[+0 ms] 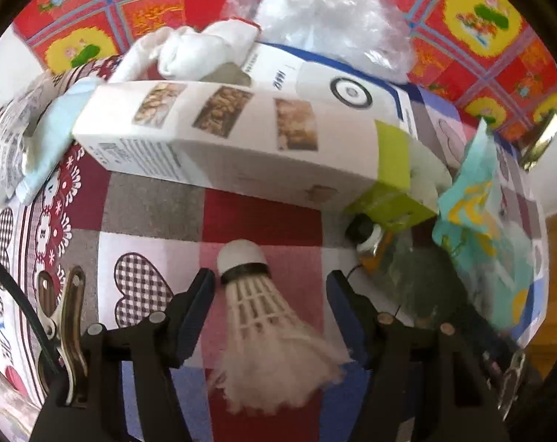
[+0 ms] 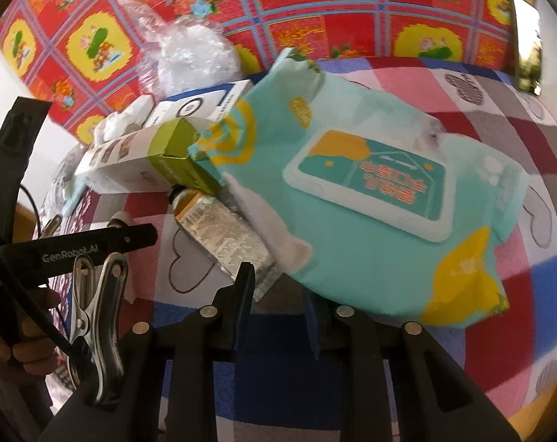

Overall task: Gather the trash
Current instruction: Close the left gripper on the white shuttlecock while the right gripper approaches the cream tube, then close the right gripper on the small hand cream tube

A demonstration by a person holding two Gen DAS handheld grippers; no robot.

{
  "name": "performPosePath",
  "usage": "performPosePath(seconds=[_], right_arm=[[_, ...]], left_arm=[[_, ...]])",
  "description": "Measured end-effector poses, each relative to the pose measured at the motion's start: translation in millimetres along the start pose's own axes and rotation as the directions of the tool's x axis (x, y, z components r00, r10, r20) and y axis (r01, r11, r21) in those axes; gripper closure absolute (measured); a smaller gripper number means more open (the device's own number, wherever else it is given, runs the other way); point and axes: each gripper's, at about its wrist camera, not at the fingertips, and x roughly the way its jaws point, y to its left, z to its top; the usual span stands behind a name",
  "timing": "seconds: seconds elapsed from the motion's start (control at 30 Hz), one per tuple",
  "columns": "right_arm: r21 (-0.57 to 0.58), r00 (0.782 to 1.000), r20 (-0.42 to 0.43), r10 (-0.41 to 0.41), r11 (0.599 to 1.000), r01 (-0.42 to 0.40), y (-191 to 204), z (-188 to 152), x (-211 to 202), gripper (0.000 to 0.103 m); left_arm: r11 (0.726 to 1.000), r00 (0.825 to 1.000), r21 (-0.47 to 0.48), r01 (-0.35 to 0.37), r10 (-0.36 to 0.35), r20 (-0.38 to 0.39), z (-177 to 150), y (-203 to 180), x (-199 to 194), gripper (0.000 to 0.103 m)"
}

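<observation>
While the left gripper (image 1: 271,287) hangs low over the patchwork tablecloth (image 1: 263,213), its fingers stand spread, and a white shuttlecock (image 1: 256,309) lies between them, its cork end pointing away from the camera; neither finger clearly touches it. Beyond the shuttlecock, a long white carton (image 1: 241,140) with food photos and a green end lies across the table. A crumpled white cloth (image 1: 190,51) sits behind the carton on its left, and a ball of clear plastic wrap (image 1: 333,14) rises behind on the right. A second white box with a blue edge (image 1: 337,84) lies just behind the carton. At the carton's green end a small tube with a black cap (image 1: 367,235) pokes out.

Further right, the right gripper (image 2: 278,287) also has its fingers parted and holds nothing. They sit at the near edge of a teal wet-wipes pack (image 2: 352,169), which partly overlaps the silver tube body (image 2: 223,235).
</observation>
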Motion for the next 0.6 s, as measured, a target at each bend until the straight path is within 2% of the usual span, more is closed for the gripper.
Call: performPosePath(seconds=[0.07, 0.13, 0.2, 0.27, 0.37, 0.6], right_arm=[[-0.029, 1.0, 0.004, 0.013, 0.999, -0.013, 3, 4, 1, 0.071], [-0.055, 1.0, 0.0, 0.027, 0.998, -0.027, 7, 7, 3, 0.069], [-0.07, 0.999, -0.009, 0.042, 0.997, -0.042, 9, 9, 5, 0.066], [-0.092, 0.999, -0.023, 0.048, 0.994, -0.05, 13, 12, 8, 0.062], [-0.149, 0.999, -0.039, 0.038, 0.988, -0.043, 21, 16, 14, 0.057], [-0.252, 0.999, -0.043, -0.013, 0.968, 0.001, 31, 22, 29, 0.052]], left_arm=[[1.0, 1.0, 0.012, -0.006, 0.006, 0.006, -1, 0, 0, 0.042], [0.999, 1.0, 0.035, -0.023, 0.022, 0.012, -2, -2, 0, 0.049], [0.997, 0.999, 0.067, -0.045, 0.043, 0.027, -3, -2, -1, 0.065], [0.995, 0.998, 0.082, -0.047, 0.044, 0.037, -6, 0, -3, 0.07], [0.998, 0.999, 0.062, -0.005, 0.003, 0.036, -8, 12, -7, 0.072], [0.995, 0.997, 0.098, -0.01, 0.003, 0.075, -11, 25, -20, 0.072]])
